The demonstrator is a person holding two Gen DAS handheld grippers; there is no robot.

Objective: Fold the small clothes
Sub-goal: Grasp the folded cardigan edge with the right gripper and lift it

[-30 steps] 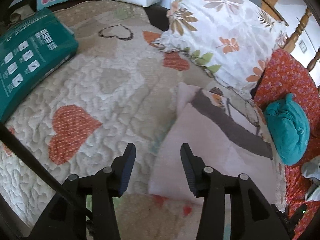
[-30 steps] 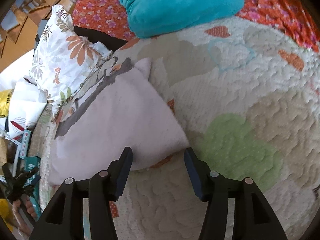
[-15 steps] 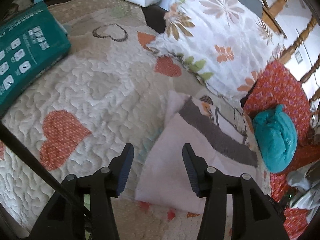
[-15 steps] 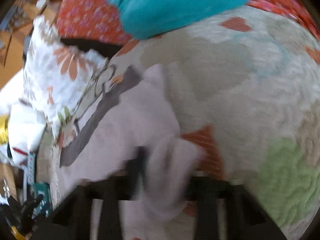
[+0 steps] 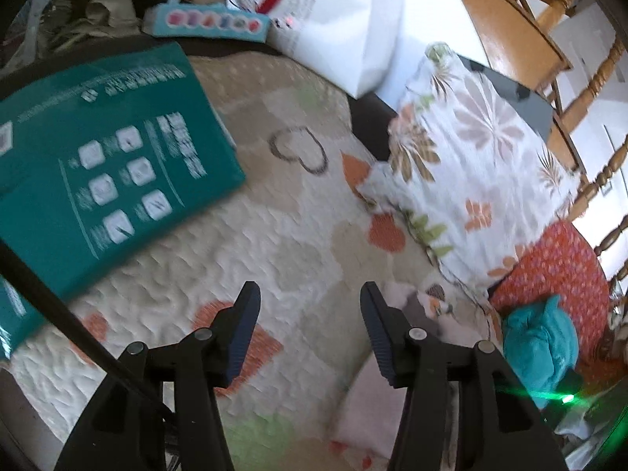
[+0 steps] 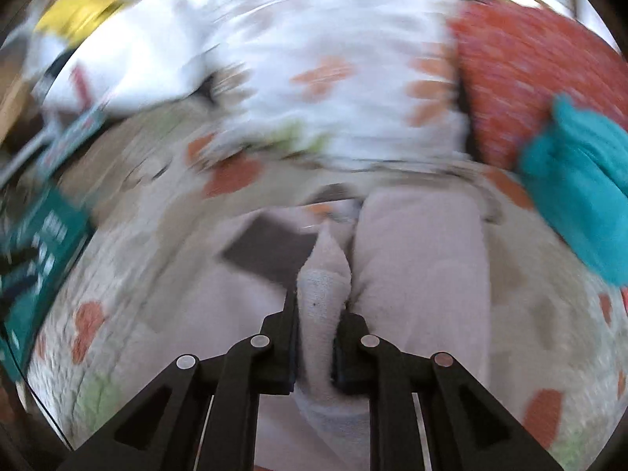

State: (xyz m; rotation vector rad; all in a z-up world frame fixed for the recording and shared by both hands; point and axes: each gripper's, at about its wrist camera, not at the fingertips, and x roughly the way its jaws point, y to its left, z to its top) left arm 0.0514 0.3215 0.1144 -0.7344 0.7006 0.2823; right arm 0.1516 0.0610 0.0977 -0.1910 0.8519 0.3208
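Teal box (image 5: 106,180) print blurred, unreadable; right tongs (image 6: 316,337) pinching pink garment (image 6: 424,259).

Open quilt (image 5: 274,235) ahead of the left gripper (image 5: 310,329), jaws apart over bare fabric. Teal box (image 5: 106,168) blocks the left side, white bag (image 5: 345,19) the far edge, floral pillow (image 5: 471,180) the right. Teal towel (image 5: 541,345) sits further right on red cloth (image 5: 557,267). Pink garment (image 6: 424,259) fills the lane ahead of the right gripper (image 6: 316,337).
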